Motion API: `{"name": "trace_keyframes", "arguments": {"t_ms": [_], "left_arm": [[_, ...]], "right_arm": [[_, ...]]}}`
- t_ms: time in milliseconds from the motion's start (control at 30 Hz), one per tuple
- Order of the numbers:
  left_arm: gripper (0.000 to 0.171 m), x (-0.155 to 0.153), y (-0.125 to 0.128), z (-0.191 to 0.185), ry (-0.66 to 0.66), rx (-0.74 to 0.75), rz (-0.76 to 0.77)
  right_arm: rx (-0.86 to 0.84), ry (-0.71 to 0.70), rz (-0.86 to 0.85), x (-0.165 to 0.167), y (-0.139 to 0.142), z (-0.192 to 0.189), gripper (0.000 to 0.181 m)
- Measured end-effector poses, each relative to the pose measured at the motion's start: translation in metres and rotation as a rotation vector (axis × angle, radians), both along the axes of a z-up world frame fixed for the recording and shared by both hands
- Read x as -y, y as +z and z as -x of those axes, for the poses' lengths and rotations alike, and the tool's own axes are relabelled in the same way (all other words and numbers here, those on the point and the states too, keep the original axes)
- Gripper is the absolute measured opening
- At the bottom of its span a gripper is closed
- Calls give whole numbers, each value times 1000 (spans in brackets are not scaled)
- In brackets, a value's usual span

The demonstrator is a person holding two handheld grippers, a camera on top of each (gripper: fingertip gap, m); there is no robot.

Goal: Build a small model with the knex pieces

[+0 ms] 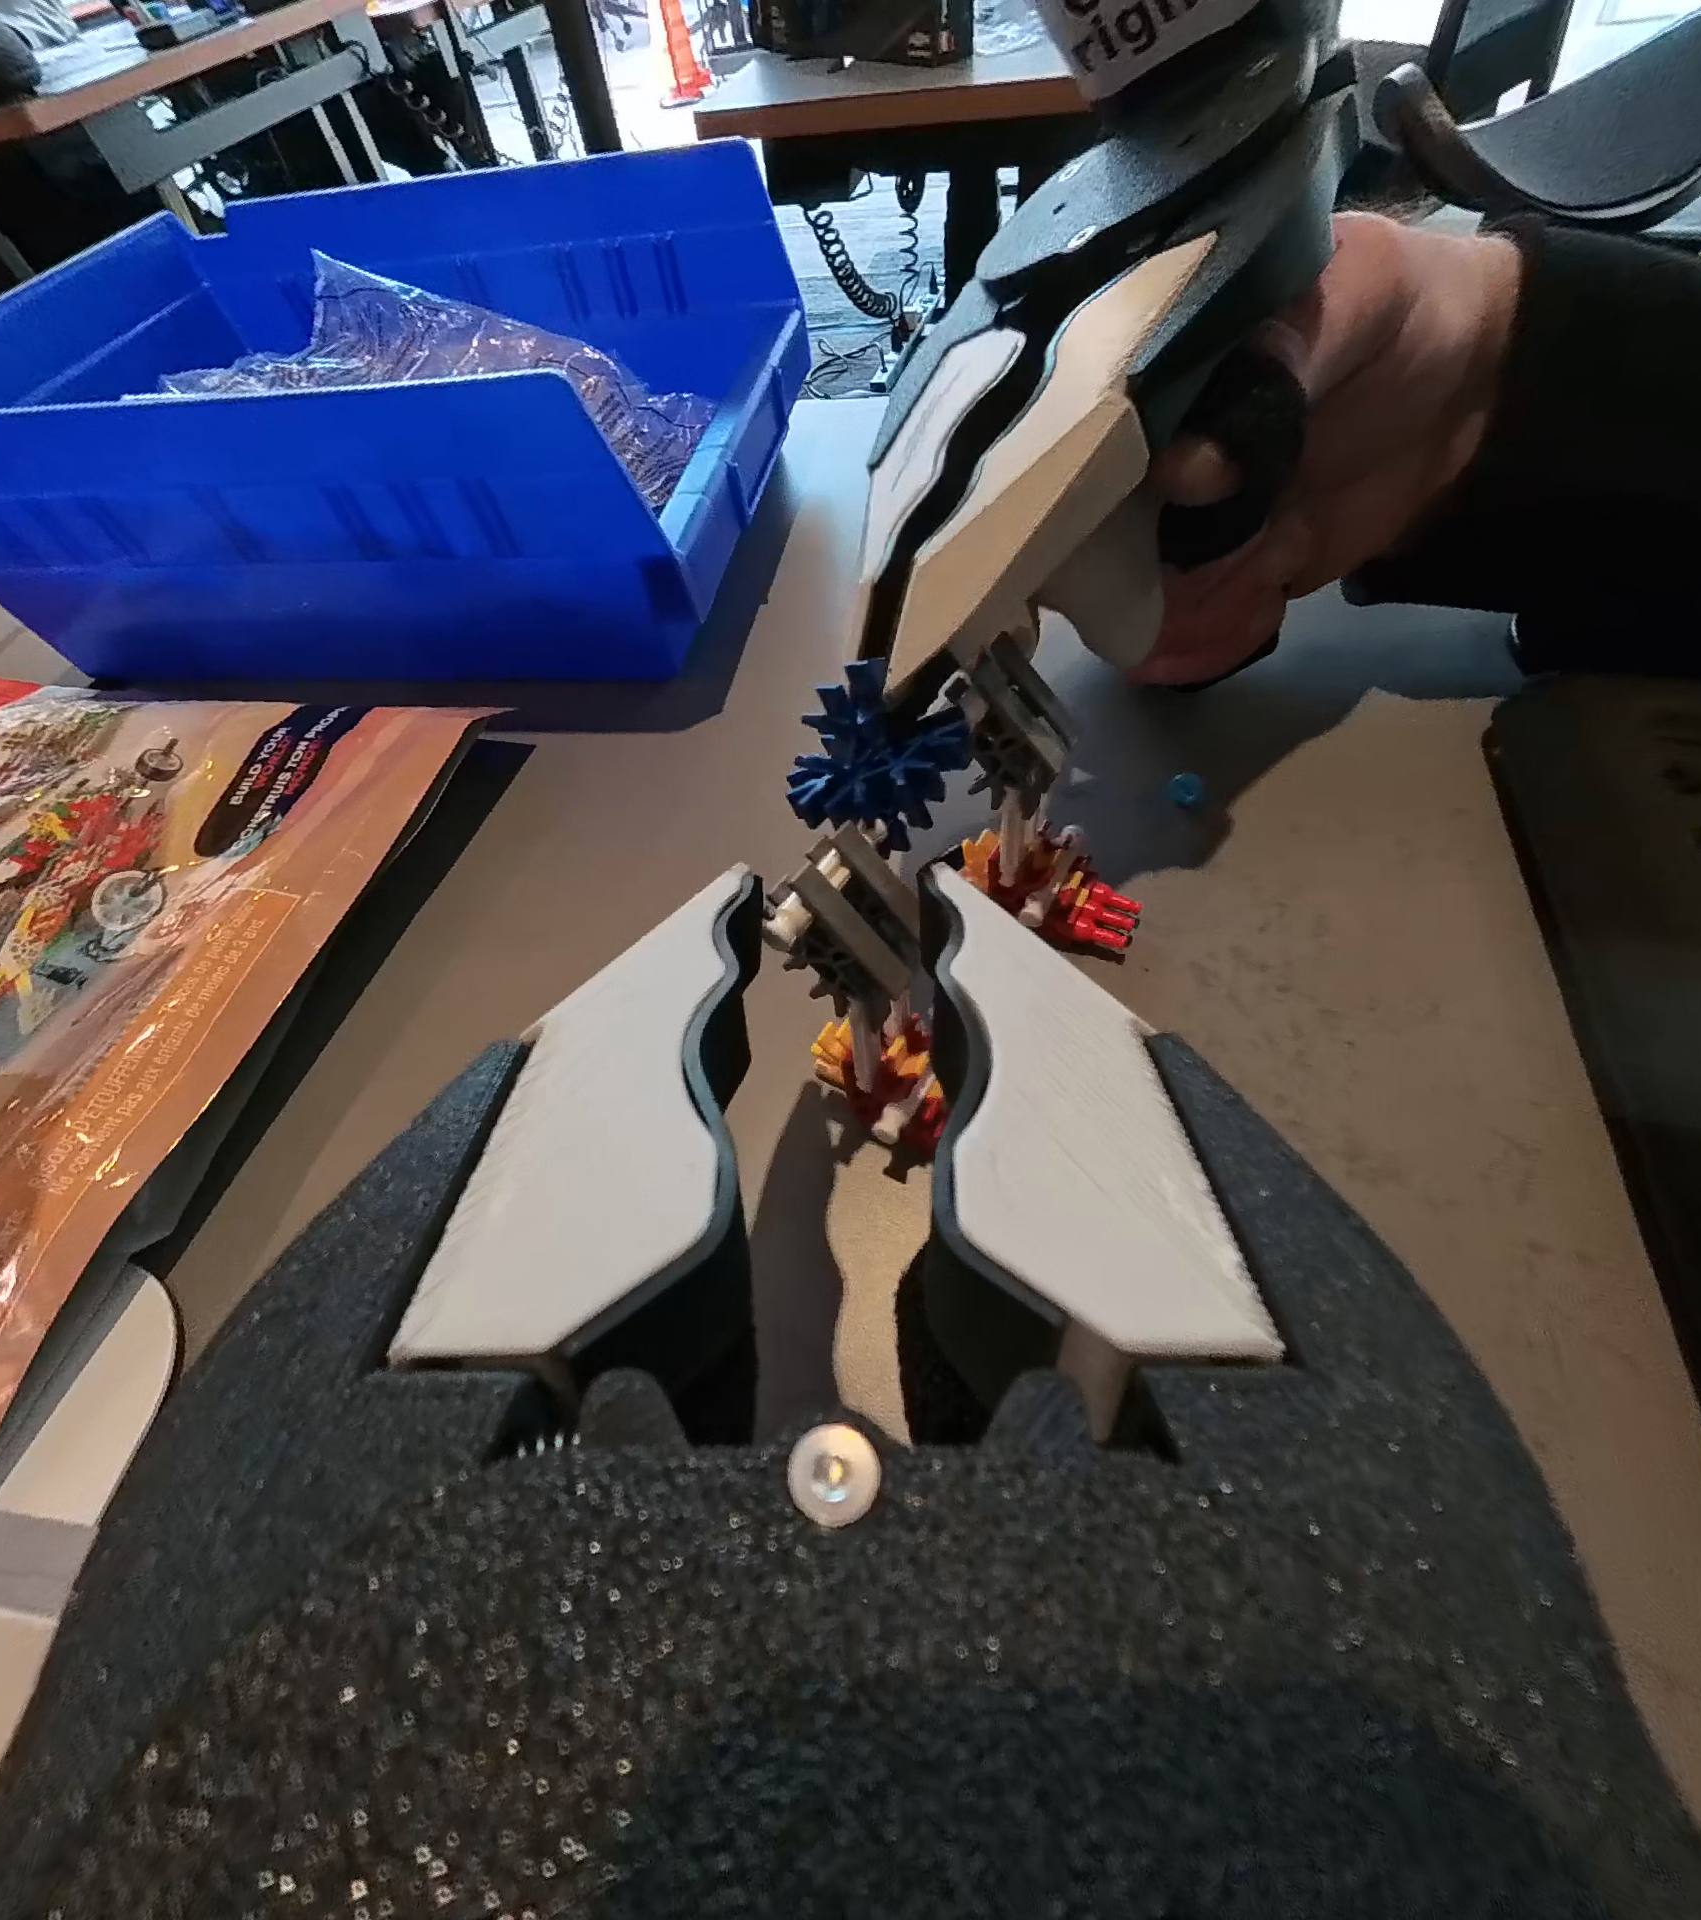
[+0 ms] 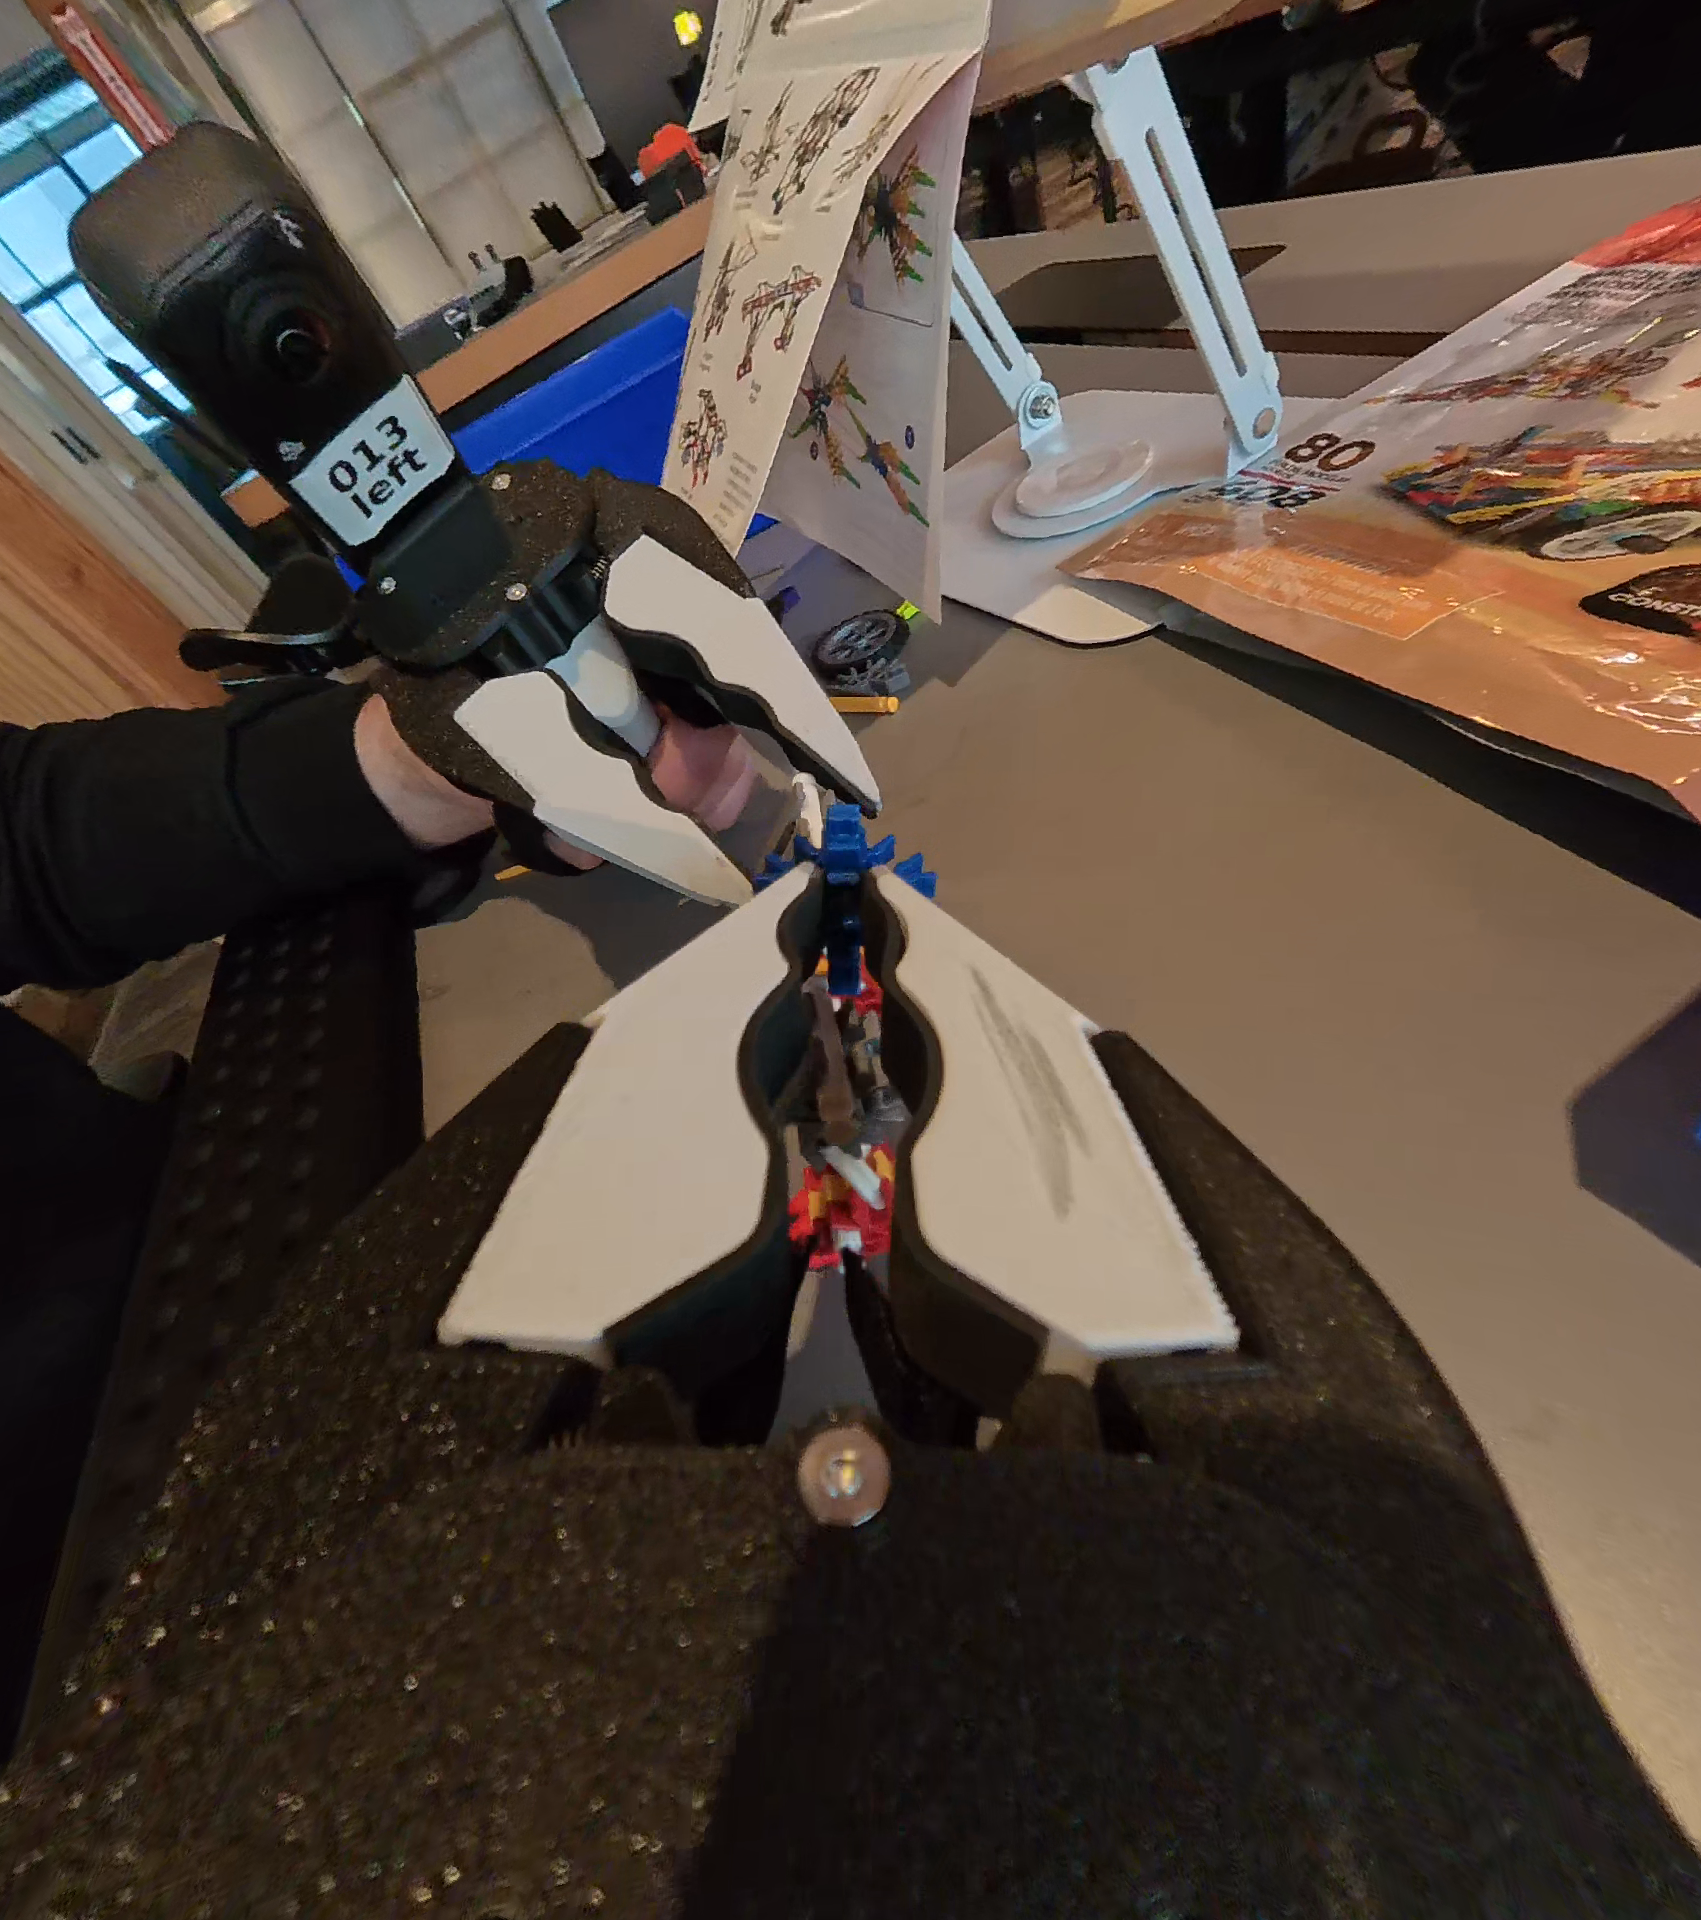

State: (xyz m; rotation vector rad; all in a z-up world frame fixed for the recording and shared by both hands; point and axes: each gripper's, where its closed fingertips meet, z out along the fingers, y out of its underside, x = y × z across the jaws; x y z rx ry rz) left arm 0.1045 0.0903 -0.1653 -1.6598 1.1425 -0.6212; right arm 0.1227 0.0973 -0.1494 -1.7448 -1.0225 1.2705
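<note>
Both grippers (image 1: pixel 841 904) (image 2: pixel 841 883) on toy model (image 1: pixel 851 925)

Both grippers hold a small grey, blue, red-and-yellow toy assembly (image 1: pixel 887 862) upright.

A grey tabletop (image 1: pixel 1293 1039) carries a blue plastic bin (image 1: pixel 326 540) holding a crinkled clear plastic bag (image 1: pixel 472 353). Just beside the bin lies a flat, glossy orange-and-red printed package (image 1: pixel 129 935). In the right wrist view a printed instruction sheet (image 2: pixel 825 312) stands upright on a white metal stand (image 2: pixel 1116 416). Near the sheet's foot lie a small black toy wheel (image 2: pixel 861 636) and a thin yellow rod (image 2: pixel 865 705). A tiny light-blue piece (image 1: pixel 1184 790) rests on the tabletop.
</note>
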Motion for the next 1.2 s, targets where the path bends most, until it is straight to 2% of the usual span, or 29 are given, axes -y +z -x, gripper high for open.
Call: {"name": "trace_keyframes", "arguments": {"t_ms": [233,467,1200], "left_arm": [[27,0,3,2,-3,26,18],[25,-1,10,6,-3,67,28],[25,2,9,5,-18,44,17]], "right_arm": [[-83,17,58,-1,8,-3,5],[-85,22,58,0,8,-3,5],[-83,59,-29,8,11,-1,5]]}}
